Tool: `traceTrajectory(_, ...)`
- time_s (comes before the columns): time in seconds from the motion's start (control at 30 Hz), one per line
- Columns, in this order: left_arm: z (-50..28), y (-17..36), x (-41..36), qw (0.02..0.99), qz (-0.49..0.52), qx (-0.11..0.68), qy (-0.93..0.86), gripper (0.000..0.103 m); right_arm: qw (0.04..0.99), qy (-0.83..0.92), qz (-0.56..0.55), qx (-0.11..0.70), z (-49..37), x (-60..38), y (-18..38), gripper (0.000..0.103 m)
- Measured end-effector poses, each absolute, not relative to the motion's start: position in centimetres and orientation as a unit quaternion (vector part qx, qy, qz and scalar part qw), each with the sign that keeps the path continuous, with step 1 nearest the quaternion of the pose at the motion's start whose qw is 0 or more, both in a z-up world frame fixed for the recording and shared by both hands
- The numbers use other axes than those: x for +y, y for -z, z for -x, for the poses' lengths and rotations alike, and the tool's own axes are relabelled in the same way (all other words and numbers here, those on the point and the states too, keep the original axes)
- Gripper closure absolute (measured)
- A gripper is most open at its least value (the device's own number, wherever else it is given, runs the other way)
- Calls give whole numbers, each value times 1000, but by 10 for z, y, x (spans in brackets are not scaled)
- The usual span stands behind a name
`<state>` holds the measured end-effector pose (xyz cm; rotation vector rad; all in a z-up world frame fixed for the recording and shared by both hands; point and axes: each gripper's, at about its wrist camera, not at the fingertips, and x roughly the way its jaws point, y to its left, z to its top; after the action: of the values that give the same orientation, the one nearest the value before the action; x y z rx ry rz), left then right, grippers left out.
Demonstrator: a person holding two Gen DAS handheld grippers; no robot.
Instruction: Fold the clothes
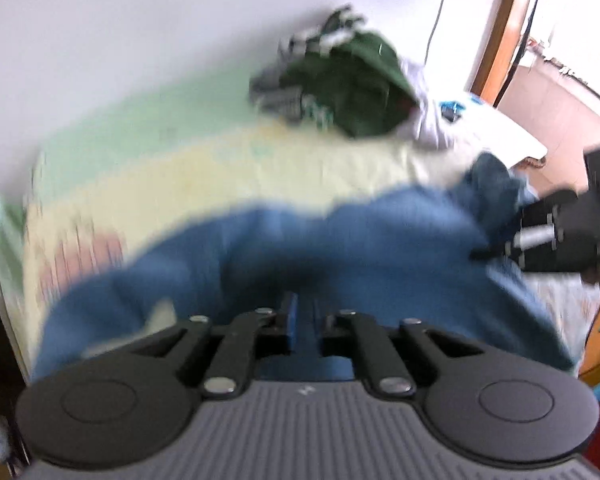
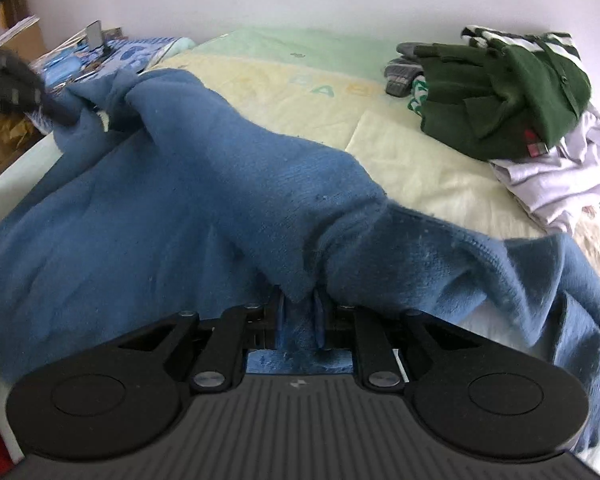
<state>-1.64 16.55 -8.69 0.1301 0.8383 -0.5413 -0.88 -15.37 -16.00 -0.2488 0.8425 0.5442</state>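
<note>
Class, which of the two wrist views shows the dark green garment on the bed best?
The right wrist view: the dark green garment is sharp, lying crumpled on white clothing. The left wrist view shows it too, but smaller and smeared by motion blur.

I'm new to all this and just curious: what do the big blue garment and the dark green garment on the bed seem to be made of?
The big blue garment looks like a soft fleece or brushed knit: matte, fuzzy, with small lint pills. The dark green garment looks like a thicker knitted or sweatshirt fabric, matte, with striped white trim; its exact weave is too small to tell.
</note>
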Motion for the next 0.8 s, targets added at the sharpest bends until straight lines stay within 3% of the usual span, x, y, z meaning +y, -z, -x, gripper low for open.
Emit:
traceTrajectory(0.07,-1,80,160,881,-64,392,259,69,867,-262,127,404,11,-152,158,82)
traceTrajectory(0.23,-62,102,149,879,-55,412,235,65,865,-261,119,411,15,-158,136,80)
traceTrajectory(0.37,-78,145,142,855,-52,463,225,72,884,-265,77,378,17,-163,104,76)
traceTrajectory(0.43,-66,154,139,855,-63,461,229,77,898,-251,67,356,9,-159,91,59)
traceTrajectory(0.47,-58,154,139,858,-68,453,230,82,904,-242,63,347,3,-156,87,57)
traceTrajectory(0.57,-40,150,143,864,-56,444,231,90,908,-230,43,348,-27,-146,96,57)
traceTrajectory(0.8,13,150,148,867,-49,443,221,99,873,-247,27,419,-93,-117,149,55)
